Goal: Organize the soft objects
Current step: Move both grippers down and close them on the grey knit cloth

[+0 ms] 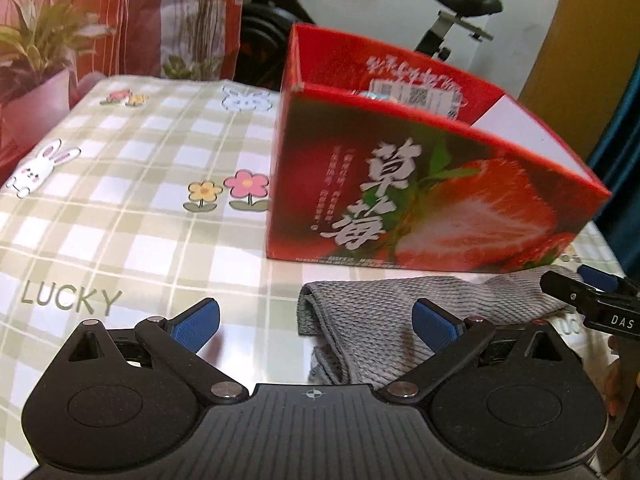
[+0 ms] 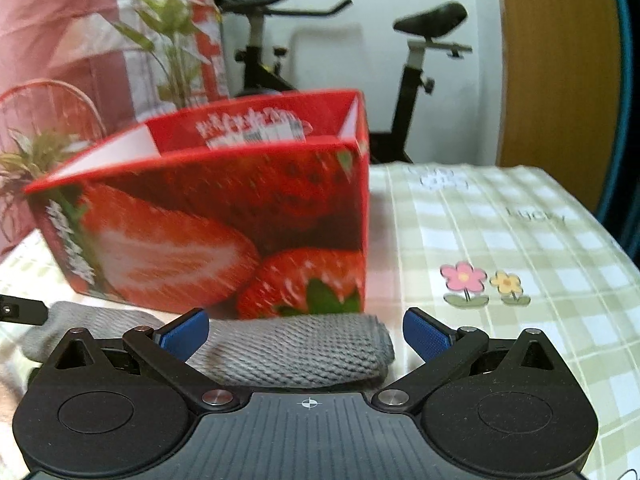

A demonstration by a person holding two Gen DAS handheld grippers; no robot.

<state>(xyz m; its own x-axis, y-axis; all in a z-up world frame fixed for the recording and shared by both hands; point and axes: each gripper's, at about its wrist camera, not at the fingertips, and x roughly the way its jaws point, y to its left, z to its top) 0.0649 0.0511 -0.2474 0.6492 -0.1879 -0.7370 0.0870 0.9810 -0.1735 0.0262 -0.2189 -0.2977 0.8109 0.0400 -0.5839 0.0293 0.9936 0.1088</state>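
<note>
two grippers hover with jaws spread wide: the left gripper and right gripper flank a folded grey cloth lying on the desk just before the strawberry box, likely its destination.

A checked cloth printed with rabbits, flowers and the word LUCKY is covering the counter. At ten o'clock a potted plant is standing against a red and white fabric. An exercise bike is standing at twelve o'clock beside a wooden door.
</note>
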